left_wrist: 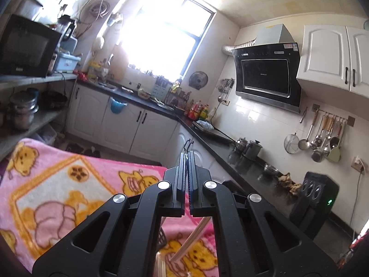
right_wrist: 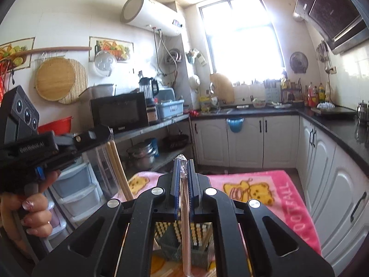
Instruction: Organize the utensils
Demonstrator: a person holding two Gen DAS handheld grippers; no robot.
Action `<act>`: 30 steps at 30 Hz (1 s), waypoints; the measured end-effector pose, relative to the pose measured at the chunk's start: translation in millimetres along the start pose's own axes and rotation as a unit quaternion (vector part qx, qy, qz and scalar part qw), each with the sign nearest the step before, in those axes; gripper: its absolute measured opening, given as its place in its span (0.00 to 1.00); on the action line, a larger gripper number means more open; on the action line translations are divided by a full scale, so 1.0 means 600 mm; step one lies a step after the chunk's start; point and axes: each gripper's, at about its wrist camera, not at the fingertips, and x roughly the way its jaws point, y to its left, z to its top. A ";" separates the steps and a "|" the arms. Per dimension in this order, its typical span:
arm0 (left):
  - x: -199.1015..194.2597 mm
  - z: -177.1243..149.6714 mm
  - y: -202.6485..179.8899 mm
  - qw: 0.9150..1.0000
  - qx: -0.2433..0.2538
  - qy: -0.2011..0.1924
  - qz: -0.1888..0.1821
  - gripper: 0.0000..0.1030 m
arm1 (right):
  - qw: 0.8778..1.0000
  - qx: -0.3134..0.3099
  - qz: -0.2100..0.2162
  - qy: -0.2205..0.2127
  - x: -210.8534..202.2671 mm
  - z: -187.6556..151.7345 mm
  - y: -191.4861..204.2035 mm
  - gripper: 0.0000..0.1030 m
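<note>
Progress: I judge the sorting is mid-way; both my tools are lifted above the pink blanket (right_wrist: 265, 184) with a packet stretched between them, nothing yet dropped in
Right hand-held gripper (right_wrist: 182, 175): narrow, clamped on a clear plastic wrapper (right_wrist: 183, 198) with a pale stick inside; its crimped end pokes out past the tips
Left hand-held gripper (left_wrist: 187, 161): jaws pressed together; seen from the right wrist it pinches clear plastic from which wooden chopsticks (right_wrist: 120, 173) hang down
Left hand (right_wrist: 30, 210): wrapped round the handle
Basket (right_wrist: 198, 240): dark mesh holder below my right tool, on the blanket; I cannot tell what is in it
Left to do: free the chopsticks from the wrapper and stand them in the basket, I reckon
Hanging ladles (left_wrist: 322, 136): on the wall rail, well apart
</note>
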 end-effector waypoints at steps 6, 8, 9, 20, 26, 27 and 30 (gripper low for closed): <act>0.022 0.015 -0.001 1.000 0.003 -0.007 0.008 0.00 | 1.000 -0.001 0.002 -0.029 0.012 0.042 -0.008 0.06; 0.031 0.018 0.003 1.000 0.002 -0.006 0.011 0.00 | 0.999 -0.002 0.002 -0.036 0.019 0.054 -0.010 0.06; 0.035 0.020 0.006 1.000 0.000 -0.005 0.012 0.00 | 0.999 -0.002 0.002 -0.039 0.025 0.059 -0.012 0.06; 0.085 -0.003 0.035 0.999 0.005 0.011 0.033 0.00 | 0.999 -0.002 0.001 -0.034 0.076 0.044 -0.028 0.06; 0.108 -0.038 0.059 0.999 0.007 0.027 0.044 0.00 | 1.000 -0.020 -0.007 -0.020 0.106 -0.007 -0.032 0.06; 0.111 -0.044 0.062 0.999 0.006 0.030 0.045 0.00 | 1.000 -0.022 -0.009 -0.018 0.109 -0.013 -0.031 0.06; 0.120 -0.063 0.073 0.998 -0.003 0.042 0.044 0.00 | 0.999 -0.027 -0.014 -0.012 0.116 -0.031 -0.031 0.06</act>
